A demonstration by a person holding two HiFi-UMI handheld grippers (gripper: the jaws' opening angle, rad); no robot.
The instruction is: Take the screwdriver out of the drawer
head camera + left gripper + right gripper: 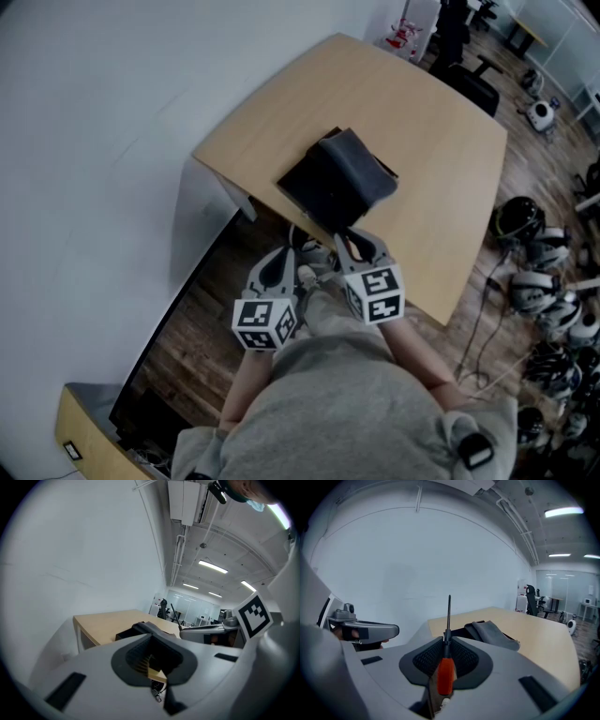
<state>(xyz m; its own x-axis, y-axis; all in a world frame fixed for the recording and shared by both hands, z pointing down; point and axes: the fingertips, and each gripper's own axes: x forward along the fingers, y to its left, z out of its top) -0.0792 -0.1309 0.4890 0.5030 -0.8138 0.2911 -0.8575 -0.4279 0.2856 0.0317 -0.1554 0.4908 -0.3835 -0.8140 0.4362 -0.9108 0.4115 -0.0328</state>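
A screwdriver [446,674] with a red handle and a thin black shaft stands upright between the jaws of my right gripper [446,641], which is shut on it. In the head view both grippers hover at the near edge of the wooden table [431,122], the right gripper [349,236] beside the left gripper [296,251]. Just beyond them a black box [323,192] sits on the table with a grey cloth [361,169] draped over it. The left gripper [151,653] has its jaws close together, with nothing gripped that I can make out.
A white wall runs along the left. Several helmets [544,281] and cables lie on the wood floor to the right of the table. A black office chair [469,82] stands beyond the table's far corner. A dark panel [155,375] leans by the wall at lower left.
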